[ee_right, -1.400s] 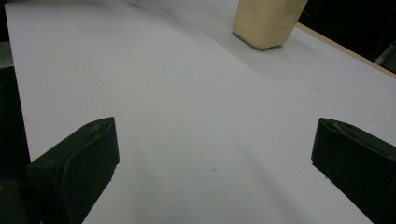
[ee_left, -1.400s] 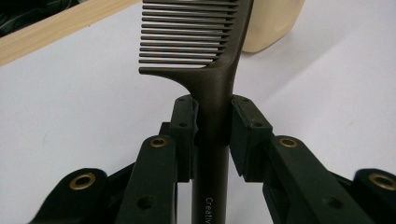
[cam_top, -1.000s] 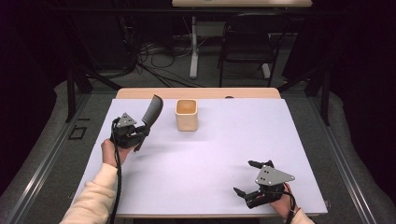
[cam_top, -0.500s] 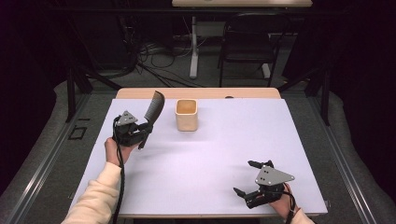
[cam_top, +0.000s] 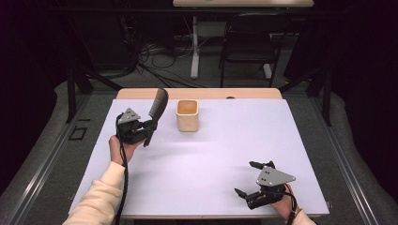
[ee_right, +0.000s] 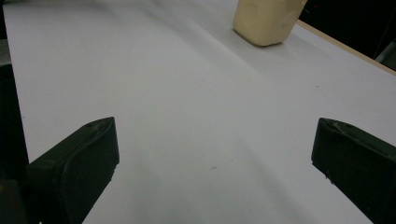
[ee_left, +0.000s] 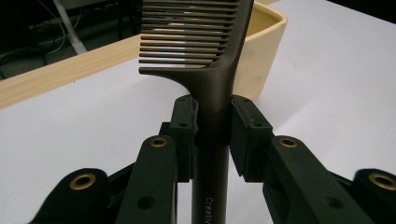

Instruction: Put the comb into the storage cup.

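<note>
Gripping the dark comb (ee_left: 212, 84) by its handle, our left gripper (cam_top: 141, 131) holds it tilted above the white table (cam_top: 211, 159), teeth end up, just left of the cream cup (cam_top: 187, 115). Our right gripper (cam_top: 256, 180) rests near the table's front right corner, its 2 jaws spread wide with nothing between them.

The bench (cam_top: 206, 164) is covered by a white sheet, with a strip of bare light wood showing along its far edge. A cream, square-sided cup (cam_top: 187, 115) stands upright on the sheet near that far edge, left of centre.
</note>
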`<state>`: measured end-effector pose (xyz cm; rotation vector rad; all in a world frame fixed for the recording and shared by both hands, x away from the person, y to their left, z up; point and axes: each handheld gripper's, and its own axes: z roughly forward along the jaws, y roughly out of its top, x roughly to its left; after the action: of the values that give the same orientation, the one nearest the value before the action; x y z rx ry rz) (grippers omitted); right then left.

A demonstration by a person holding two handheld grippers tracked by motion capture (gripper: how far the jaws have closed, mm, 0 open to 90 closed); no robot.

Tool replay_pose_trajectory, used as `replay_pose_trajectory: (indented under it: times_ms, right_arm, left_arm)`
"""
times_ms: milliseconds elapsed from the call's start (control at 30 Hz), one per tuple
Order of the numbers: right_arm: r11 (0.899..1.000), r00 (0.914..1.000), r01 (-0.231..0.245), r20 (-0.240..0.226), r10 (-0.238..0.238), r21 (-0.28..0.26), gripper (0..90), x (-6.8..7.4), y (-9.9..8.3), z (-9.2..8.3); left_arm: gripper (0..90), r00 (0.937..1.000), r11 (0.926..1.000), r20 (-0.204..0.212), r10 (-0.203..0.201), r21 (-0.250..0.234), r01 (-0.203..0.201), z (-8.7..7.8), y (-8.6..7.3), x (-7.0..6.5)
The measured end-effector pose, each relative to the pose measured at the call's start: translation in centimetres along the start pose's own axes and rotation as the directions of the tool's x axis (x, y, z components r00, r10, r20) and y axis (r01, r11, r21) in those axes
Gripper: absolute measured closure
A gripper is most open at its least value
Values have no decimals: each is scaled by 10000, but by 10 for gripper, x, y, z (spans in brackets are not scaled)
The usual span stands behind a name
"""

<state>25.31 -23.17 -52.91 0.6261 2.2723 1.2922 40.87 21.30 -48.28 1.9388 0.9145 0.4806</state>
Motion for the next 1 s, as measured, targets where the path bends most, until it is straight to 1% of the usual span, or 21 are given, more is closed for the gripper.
replay_pose_trajectory:
  times_ms: [167, 467, 1000]
  right_arm:
    - [10000, 10000, 13, -13, -13, 9, 2, 0, 0, 0]
    - [10000, 10000, 16, -38, -16, -18, 2, 1, 0, -1]
    - [10000, 10000, 5, -52, -5, -1, 2, 0, 0, -1]
  left_arm:
    - [722, 10000, 10000, 85, -36, -38, 37, 3, 2, -1]
    - [722, 9995, 9997, 296, 120, -194, -114, 8, 11, -8]
    - [722, 9990, 9989, 371, 229, -417, -213, 10, 25, -11]
